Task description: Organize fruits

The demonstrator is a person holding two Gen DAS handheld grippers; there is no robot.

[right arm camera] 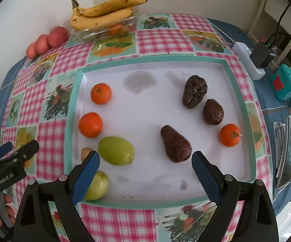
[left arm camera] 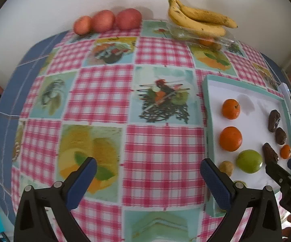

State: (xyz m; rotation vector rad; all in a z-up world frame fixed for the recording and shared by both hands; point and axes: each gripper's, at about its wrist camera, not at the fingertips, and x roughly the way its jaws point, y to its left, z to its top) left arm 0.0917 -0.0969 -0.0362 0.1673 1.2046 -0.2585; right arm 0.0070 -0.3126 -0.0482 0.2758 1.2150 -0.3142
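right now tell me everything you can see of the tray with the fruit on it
The tray is shallow and square-looking, with a white floor and a raised teal rim, lying flat on the checked tablecloth. Loose on it sit three orange fruits, three dark wrinkled ones, two green ones and a small tan one. Faint grey smudges mark the floor. The open right gripper hovers over its near edge.

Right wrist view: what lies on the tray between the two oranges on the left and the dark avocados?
Nothing: in the right wrist view that stretch of white tray between the oranges and avocados is bare.
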